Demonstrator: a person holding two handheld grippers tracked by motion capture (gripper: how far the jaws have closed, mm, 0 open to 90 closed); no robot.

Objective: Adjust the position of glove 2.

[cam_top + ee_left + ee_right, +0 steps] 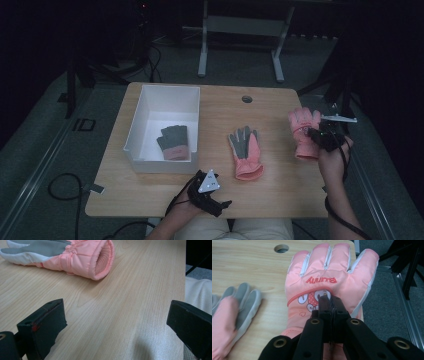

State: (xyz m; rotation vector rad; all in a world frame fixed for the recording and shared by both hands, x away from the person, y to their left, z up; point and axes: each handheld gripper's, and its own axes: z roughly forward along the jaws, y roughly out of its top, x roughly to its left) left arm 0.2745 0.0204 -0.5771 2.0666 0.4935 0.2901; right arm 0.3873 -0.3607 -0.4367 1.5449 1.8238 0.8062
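From the high view, the right gripper (320,134) sits at the right edge of the pale wooden table (280,185), its jaws pressed together on the back of a pink padded winter glove printed with a cartoon rabbit (303,131). That glove lies at the table's right side, fingers pointing away from the person, apparently gripped so it can be carried. A second pink glove, grey palm up (245,151), lies in the middle of the table, and a white open-topped box (134,131) at the left holds a dark grey glove with a pink cuff (173,142), so the box looks like the collecting place. The left gripper (216,202) rests near the front edge, just beside the box.

In the left gripper view, the jaws stand spread wide with bare table between them; the palm-up glove (75,257) lies ahead, cuff opening toward the camera.

In the right gripper view, the jaws meet, pinching a fold of fabric of the rabbit glove (327,272) just below the "Bunny" lettering.
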